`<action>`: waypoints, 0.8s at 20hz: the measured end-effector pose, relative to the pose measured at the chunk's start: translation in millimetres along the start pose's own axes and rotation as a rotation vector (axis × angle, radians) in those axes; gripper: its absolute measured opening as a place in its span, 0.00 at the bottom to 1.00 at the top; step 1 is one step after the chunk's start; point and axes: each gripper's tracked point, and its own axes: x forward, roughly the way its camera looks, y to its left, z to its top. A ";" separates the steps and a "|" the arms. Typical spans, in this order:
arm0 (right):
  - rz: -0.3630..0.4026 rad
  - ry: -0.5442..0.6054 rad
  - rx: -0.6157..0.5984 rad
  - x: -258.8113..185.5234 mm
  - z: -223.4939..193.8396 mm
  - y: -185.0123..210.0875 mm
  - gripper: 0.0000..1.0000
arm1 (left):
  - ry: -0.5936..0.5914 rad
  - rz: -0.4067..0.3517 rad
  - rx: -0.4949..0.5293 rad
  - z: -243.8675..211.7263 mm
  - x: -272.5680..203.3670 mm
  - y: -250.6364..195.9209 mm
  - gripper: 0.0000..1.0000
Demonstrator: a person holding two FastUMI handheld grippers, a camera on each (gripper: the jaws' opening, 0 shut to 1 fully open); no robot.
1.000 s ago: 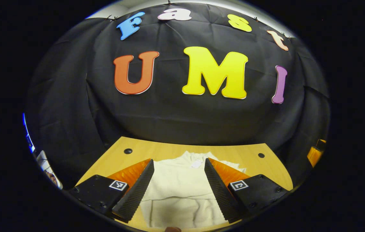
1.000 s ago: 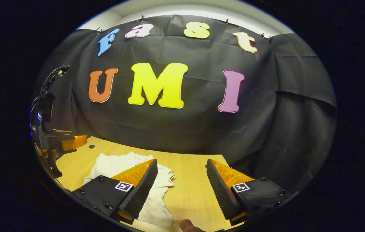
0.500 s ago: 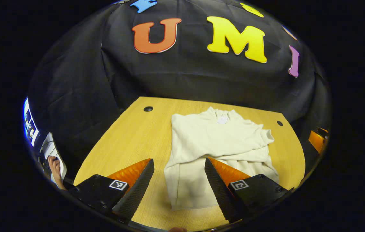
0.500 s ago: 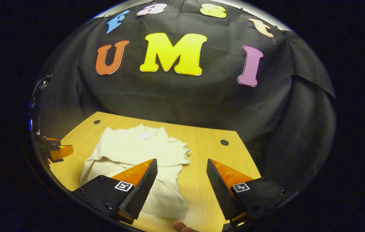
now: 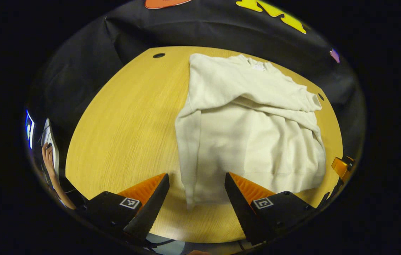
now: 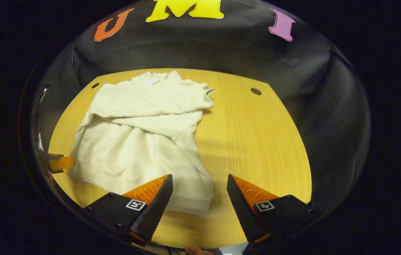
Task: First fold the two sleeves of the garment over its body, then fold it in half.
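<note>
1. Bench (image 5: 126, 117): a broad bare strip lies left of the cream sweatshirt (image 5: 250, 131) in the left gripper view, open to passage.
2. In the right gripper view, bare wood spreads right of the sweatshirt to the bench's edge.
3. Black cloth wall (image 6: 200, 49): closes the far edge.
4. Left tongs (image 6: 60, 163): just beside the sweatshirt's hem corner.
</note>
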 end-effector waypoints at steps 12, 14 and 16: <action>-0.005 0.266 0.106 36.7 -54.4 0.3 0.94 | 0.181 -0.011 0.023 -16.3 -18.8 11.7 0.98; 0.011 0.291 0.085 38.2 -53.6 2.5 0.91 | 0.194 -0.012 0.020 -16.8 -28.4 17.1 0.98; 0.036 0.326 0.113 39.4 -55.4 4.3 0.90 | 0.195 -0.010 0.013 -17.1 -39.4 23.1 0.98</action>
